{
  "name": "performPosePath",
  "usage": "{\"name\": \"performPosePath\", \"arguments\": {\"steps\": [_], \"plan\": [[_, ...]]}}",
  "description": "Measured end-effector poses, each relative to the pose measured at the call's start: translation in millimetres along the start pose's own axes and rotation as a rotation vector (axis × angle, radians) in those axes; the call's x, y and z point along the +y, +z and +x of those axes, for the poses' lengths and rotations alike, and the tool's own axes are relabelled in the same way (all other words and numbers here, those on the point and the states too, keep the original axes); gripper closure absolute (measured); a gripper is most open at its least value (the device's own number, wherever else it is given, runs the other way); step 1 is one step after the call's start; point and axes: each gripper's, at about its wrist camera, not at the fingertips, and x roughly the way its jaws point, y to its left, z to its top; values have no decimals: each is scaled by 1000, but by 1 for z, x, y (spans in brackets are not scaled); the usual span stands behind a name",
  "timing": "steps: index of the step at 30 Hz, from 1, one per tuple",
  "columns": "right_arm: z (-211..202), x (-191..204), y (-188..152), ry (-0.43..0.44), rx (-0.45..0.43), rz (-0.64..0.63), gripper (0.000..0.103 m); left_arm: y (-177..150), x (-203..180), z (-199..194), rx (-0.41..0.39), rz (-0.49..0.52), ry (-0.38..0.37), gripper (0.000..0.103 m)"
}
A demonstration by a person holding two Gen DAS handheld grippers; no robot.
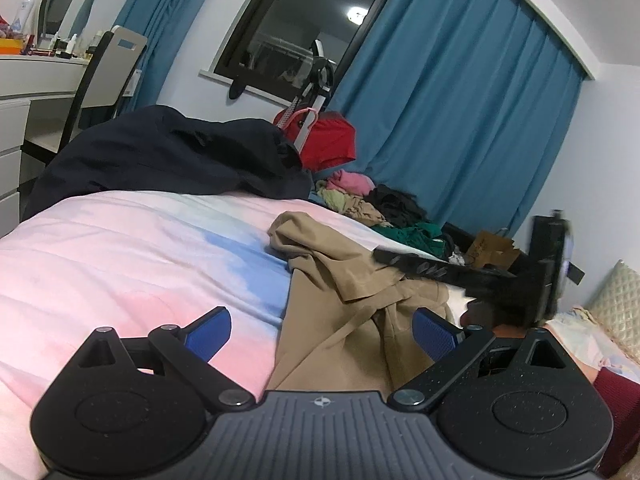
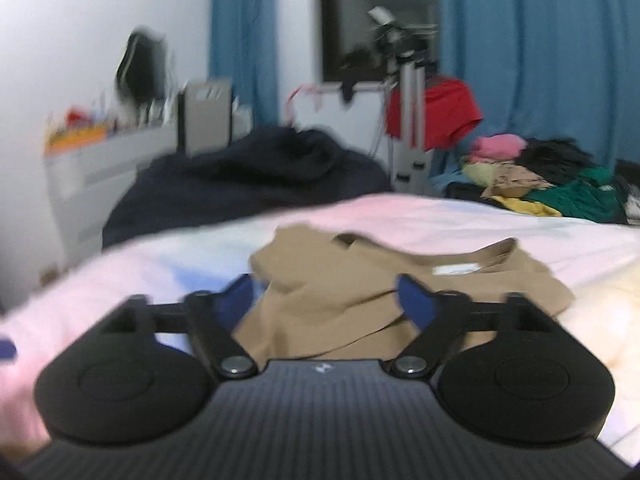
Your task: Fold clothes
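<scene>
While both jaws gape empty, the tan garment [image 1: 344, 300] lies rumpled just ahead.

Colours as I see them from both wrist views: tan garment [image 1: 340, 304] [image 2: 360, 280] with a white label; bedcover [image 1: 120, 248] [image 2: 460, 216] in pastel pink, white and blue patches; dark navy heap [image 1: 160, 156] [image 2: 248, 168]; red cloth [image 1: 332, 144] [image 2: 440, 108] on the stand; teal-blue curtains [image 1: 460, 100] [image 2: 540, 60]; far pile [image 2: 540, 176] in pink, pale yellow, black and green; my left gripper [image 1: 322, 332] and right gripper [image 2: 326, 296], black bodies, blue pads.
</scene>
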Motion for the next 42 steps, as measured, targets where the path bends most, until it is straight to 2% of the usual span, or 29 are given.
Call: {"name": "performPosePath", "arguments": {"steps": [2,4,6,7,8,9,10,14,16,19,22,25,27,29,30,31,33,34,38,42], "plan": [[17,9,-3,21,70,-49,35,2,3,0,5,-12,6,5],[35,18,-10,3,135,-119,35,2,5,0,6,-22,8,5],[47,24,-15,-13,164,-169,38,3,7,2,6,-23,11,5],[50,26,-15,-21,165,-191,55,3,8,3,9,-22,13,5],[52,26,-14,-31,158,-198,69,3,8,5,15,-22,17,5],[53,23,-10,-41,138,-180,88,3,9,7,22,-22,19,5],[52,20,-5,-51,109,-152,93,2,9,9,28,-25,17,5],[47,-8,23,-124,-26,0,95,-1,7,14,41,-23,4,5],[54,-26,36,-176,-64,72,95,-3,5,16,42,-19,-6,5],[79,-55,50,-272,-47,178,95,-7,-4,17,31,9,-24,5],[110,-80,46,-335,25,265,95,-13,-14,20,26,82,-21,5],[126,-92,31,-333,68,327,94,-17,-15,28,43,103,-25,5],[125,-91,23,-282,62,330,93,-19,-16,32,46,112,-22,5],[116,-90,22,-270,46,317,89,-20,-18,33,34,116,-37,5],[109,-90,23,-264,45,313,75,-21,-19,33,31,115,-48,5],[102,-88,25,-262,46,306,46,-21,-22,33,34,120,-52,5],[84,-83,31,-259,38,280,11,-22,-29,31,26,144,-55,5],[71,-82,34,-244,19,274,7,-22,-33,28,15,155,-59,5],[13,-69,44,-225,-37,289,7,-18,-50,7,-33,163,-81,5],[-59,-42,37,-216,-83,272,7,-19,-63,-19,-78,165,-109,5]]}}
